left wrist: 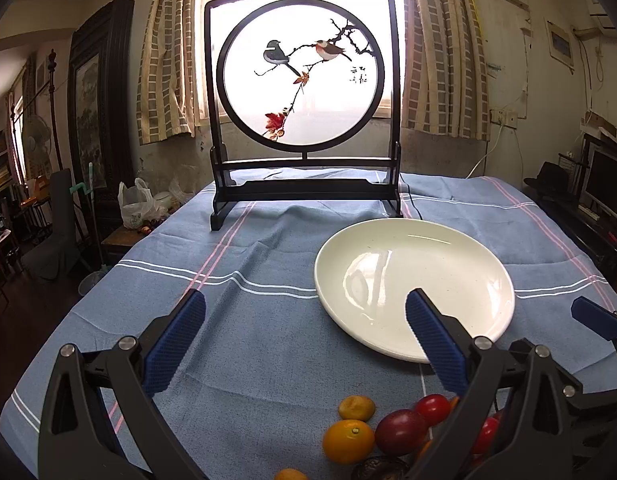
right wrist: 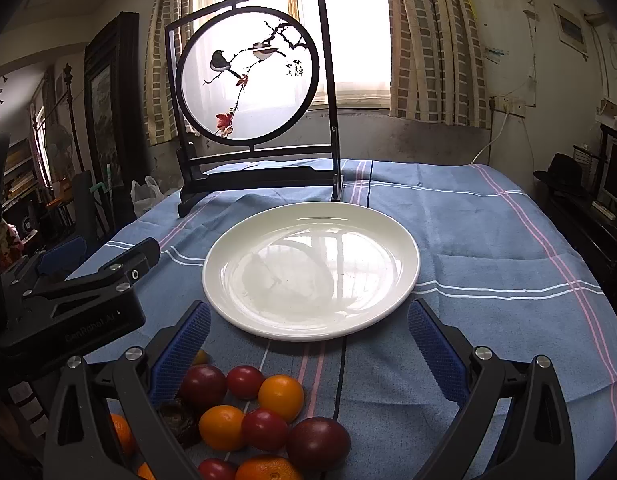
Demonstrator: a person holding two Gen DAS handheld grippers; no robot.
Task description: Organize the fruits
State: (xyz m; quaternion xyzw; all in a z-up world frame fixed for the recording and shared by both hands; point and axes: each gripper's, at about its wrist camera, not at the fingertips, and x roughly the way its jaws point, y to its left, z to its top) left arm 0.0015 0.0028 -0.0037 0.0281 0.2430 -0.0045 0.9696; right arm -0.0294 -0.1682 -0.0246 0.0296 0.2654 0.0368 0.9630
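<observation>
Fruit pile (right wrist: 252, 420) sits loose on the blue cloth at the counter's near edge: oranges, small red tomatoes, dark plums, plus something dark and wrinkled you can't identify. White plate (right wrist: 402, 292) lies just beyond the pile, toward the counter's middle, bare — nothing organized yet, the whole job is left, assuming the plate is the target. Your right tongs (right wrist: 308, 348) are spread apart, holding nothing, hovering over the gap between pile and plate. Your left tongs (left wrist: 304, 336) are also apart and unloaded, left of the plate, fruit just below them. Bird-painting screen (left wrist: 302, 80) stands at the counter's far edge, well apart from everything.
</observation>
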